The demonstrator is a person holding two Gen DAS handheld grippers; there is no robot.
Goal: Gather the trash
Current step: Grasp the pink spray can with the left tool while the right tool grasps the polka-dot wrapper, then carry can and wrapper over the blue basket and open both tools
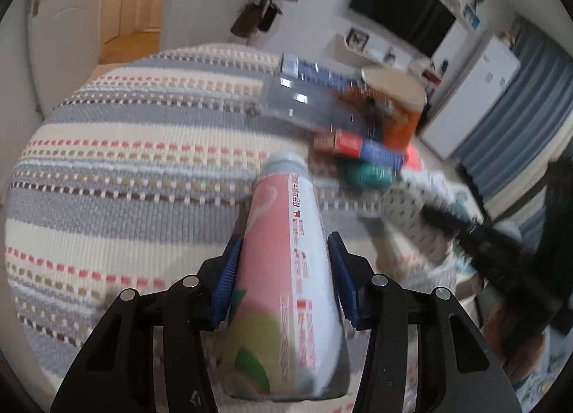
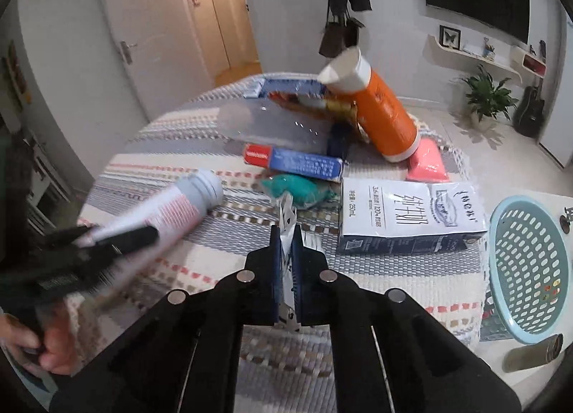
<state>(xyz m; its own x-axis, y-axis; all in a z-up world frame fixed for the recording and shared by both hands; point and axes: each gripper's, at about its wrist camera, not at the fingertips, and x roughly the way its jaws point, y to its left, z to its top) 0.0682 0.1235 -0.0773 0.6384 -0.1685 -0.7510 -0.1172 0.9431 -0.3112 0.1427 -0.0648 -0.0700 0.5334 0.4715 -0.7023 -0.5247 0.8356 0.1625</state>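
The left gripper (image 1: 283, 269) clamps its ribbed blue pads (image 1: 225, 280) on the flanks of a smooth plastic bottle (image 1: 286, 262), pink and white with printed text and a pale screw neck, lifted off the woven striped cloth (image 1: 125, 169); its base is cut off at six o'clock in the left wrist view. The right gripper (image 2: 286, 262) is pinched nearly flat on a thin, crinkled white wrapper (image 2: 287, 219) whose lower end pokes out under the pads. At twelve o'clock from it lies the remaining litter: one crumpled teal wad (image 2: 301, 189), one red-and-blue cardboard box (image 2: 293, 160), one clear plastic lid (image 2: 265, 123), one orange cylindrical canister (image 2: 386, 119) leaning with a white paper cup (image 2: 345, 71) at its mouth, and one pink packet (image 2: 428, 162). One flat white carton (image 2: 408, 214) lies at two o'clock. One pale blue perforated basket (image 2: 526, 269) sits at three o'clock, partly cropped. A dark cylinder (image 2: 533, 355) at four o'clock is too blurred to identify. The heap behind the lid is smeared by motion.
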